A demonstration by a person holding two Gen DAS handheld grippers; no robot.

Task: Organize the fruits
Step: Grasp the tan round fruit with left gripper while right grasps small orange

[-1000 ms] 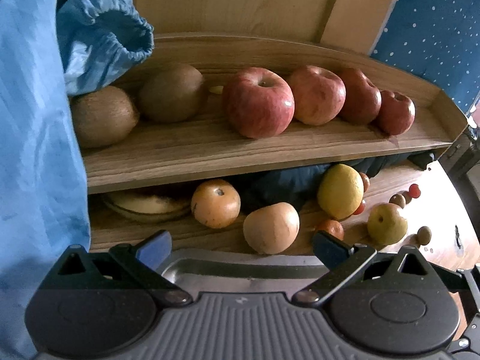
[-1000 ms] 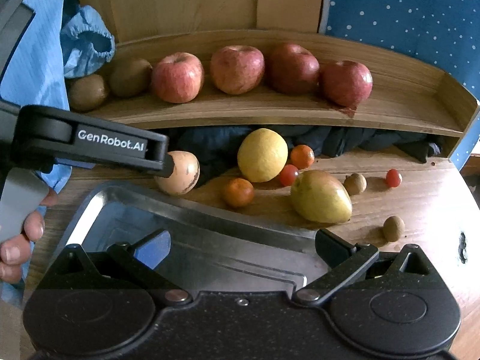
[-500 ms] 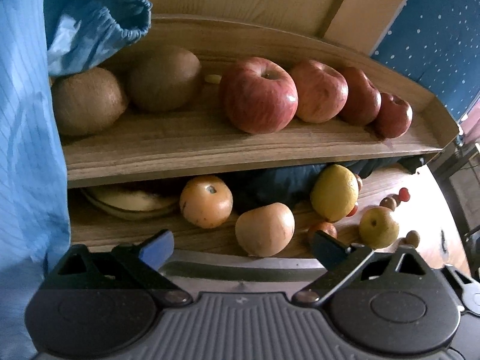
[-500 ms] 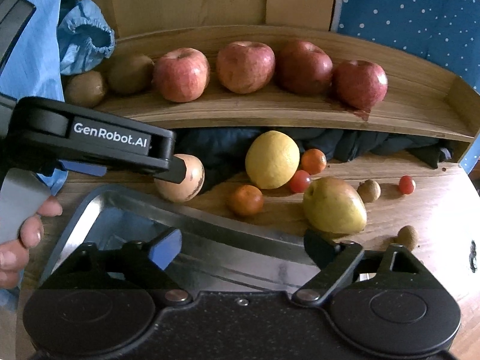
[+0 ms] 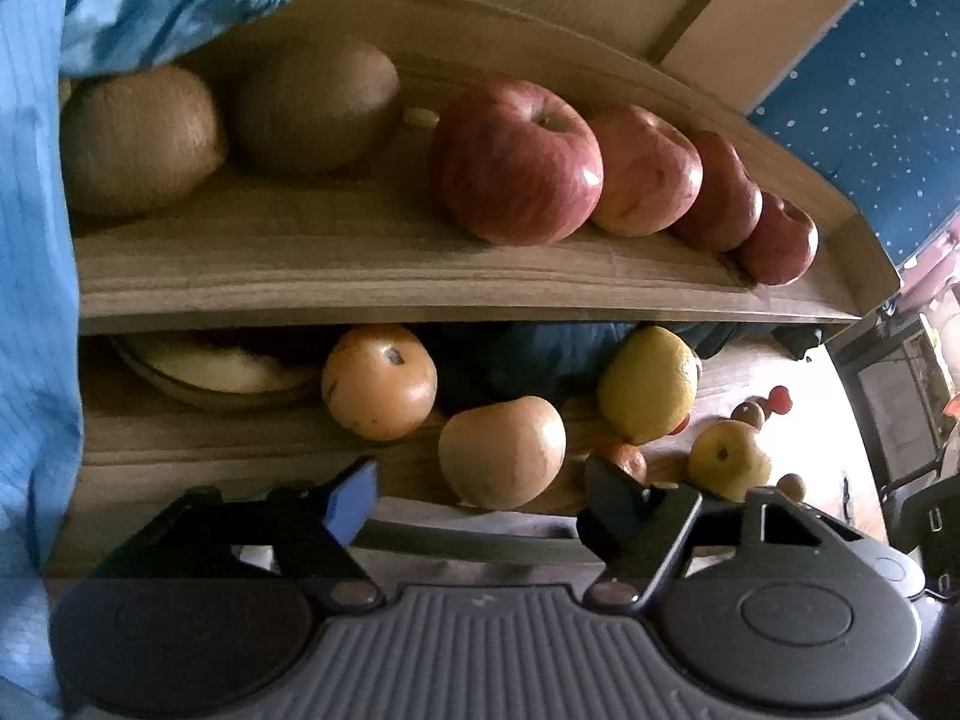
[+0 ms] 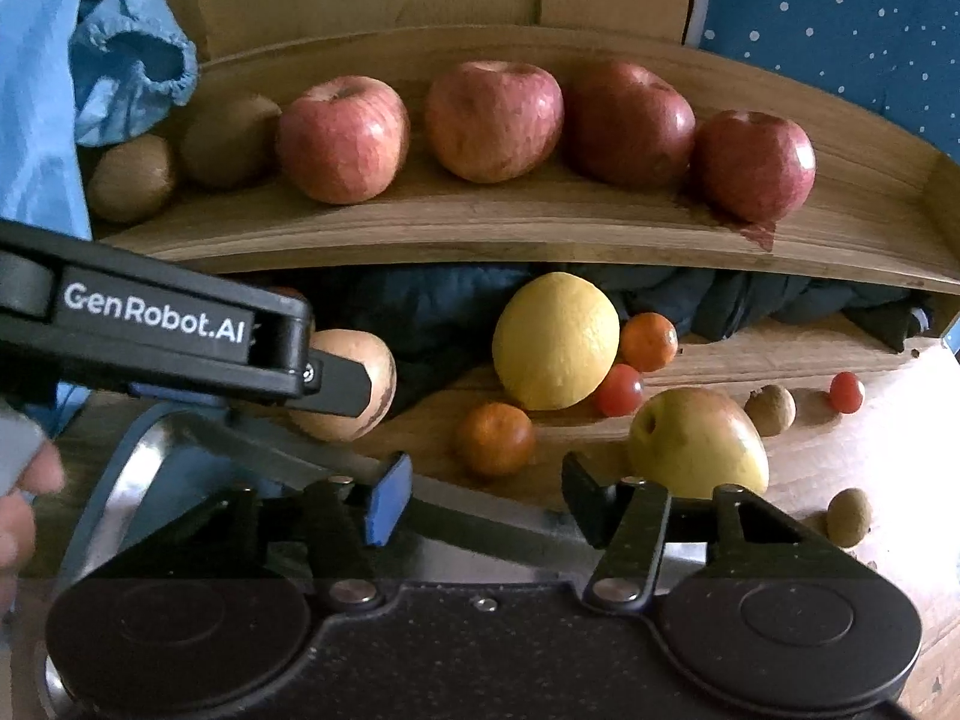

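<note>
Both tongs (image 5: 480, 498) (image 6: 486, 501) gape empty, tan pear (image 5: 501, 450) just beyond the left.

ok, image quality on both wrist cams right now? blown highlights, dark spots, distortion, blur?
Left wrist: tabletop at right blown out white; under the shelf it is dark; shelf edge bows from fisheye; left kiwi soft. Right wrist: more even light, glare on the metal tray rim, the cloth under the shelf is murky, the left claw's arm blocks the left side.
</note>
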